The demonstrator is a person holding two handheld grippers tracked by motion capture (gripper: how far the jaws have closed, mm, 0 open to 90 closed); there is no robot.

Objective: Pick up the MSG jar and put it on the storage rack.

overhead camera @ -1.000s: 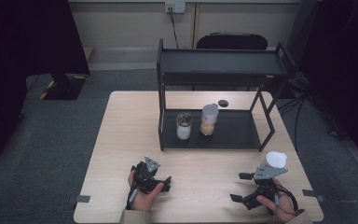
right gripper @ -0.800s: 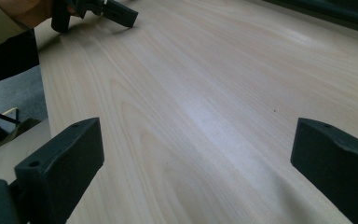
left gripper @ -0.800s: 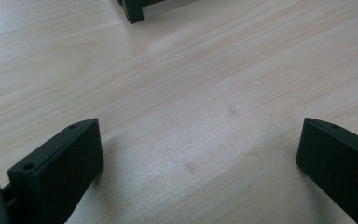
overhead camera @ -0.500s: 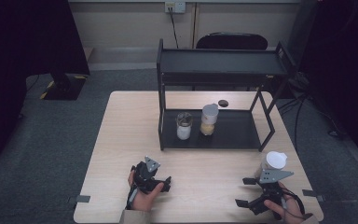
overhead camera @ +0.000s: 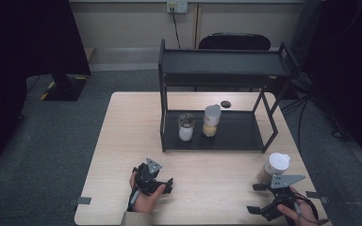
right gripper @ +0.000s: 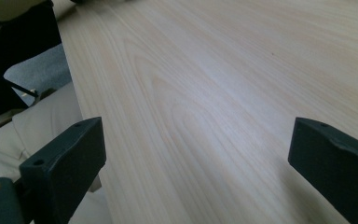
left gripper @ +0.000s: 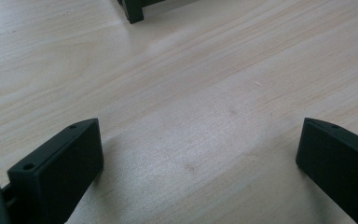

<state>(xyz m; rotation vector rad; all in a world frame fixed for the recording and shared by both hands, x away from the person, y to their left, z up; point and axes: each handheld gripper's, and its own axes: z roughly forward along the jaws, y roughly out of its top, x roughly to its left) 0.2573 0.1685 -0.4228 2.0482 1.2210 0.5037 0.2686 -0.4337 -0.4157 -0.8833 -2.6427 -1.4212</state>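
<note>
Your right gripper (overhead camera: 256,199) sits spread and empty at table (overhead camera: 122,141) 5 o'clock, white-lidded jar (overhead camera: 275,167) just beside at its 1 o'clock; likely light, rigid, slick, so pinch the body below the lid; left gripper (overhead camera: 162,181) spread, idle.

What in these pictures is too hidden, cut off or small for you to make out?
- White-lidded jar, high view: its lower part sits behind the right gripper, so its contents are unclear.
- Two jars on the rack's lower shelf, one clear, one white-lidded: too small to identify the fillings.
- Small dark round thing on the table behind the rack: too small to name.
- Left gripper: the hand covers part of it.
</note>
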